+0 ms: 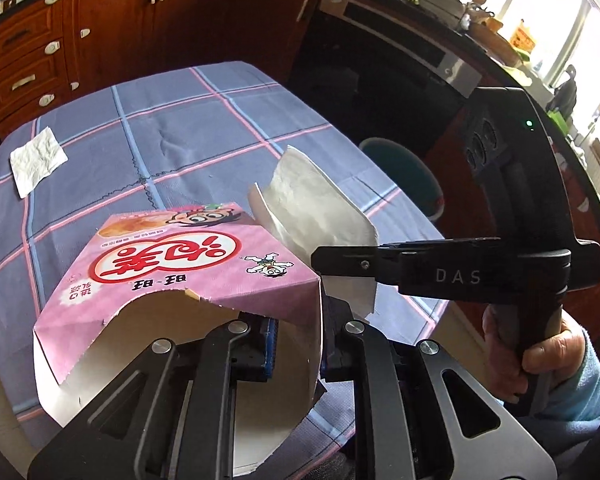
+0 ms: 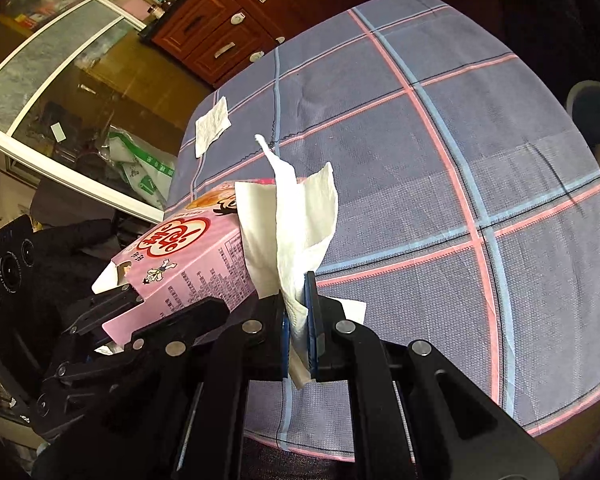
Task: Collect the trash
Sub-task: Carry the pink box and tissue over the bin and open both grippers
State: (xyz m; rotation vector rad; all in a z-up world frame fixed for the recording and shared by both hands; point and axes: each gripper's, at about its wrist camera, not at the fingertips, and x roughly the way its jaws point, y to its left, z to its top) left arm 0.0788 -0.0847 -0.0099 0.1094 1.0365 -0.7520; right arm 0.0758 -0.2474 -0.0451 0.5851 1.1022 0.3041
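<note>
My left gripper point(image 1: 304, 340) is shut on the side wall of a torn-open pink snack box point(image 1: 172, 264), which hangs tilted above the near edge of the table. In the right wrist view the same box point(image 2: 188, 264) sits at the left, with the left gripper point(image 2: 116, 304) clamped on its lower end. Between blue pads, my right gripper point(image 2: 298, 316) is shut on a crumpled white napkin point(image 2: 304, 216) that stands up just right of the box. From the left wrist view this gripper point(image 1: 328, 264) comes in from the right, holding the napkin point(image 1: 316, 200). A second napkin point(image 1: 38, 160) point(image 2: 212, 124) lies flat at the table's far corner.
A blue plaid cloth point(image 1: 204, 120) covers the table. Brown cabinets point(image 1: 112, 28) and a dark oven point(image 1: 400, 56) stand beyond it, and a teal stool point(image 1: 404, 176) is at the right edge. A person's hand point(image 1: 516, 352) grips the right handle. Glass doors and bags point(image 2: 140, 168) are on the left.
</note>
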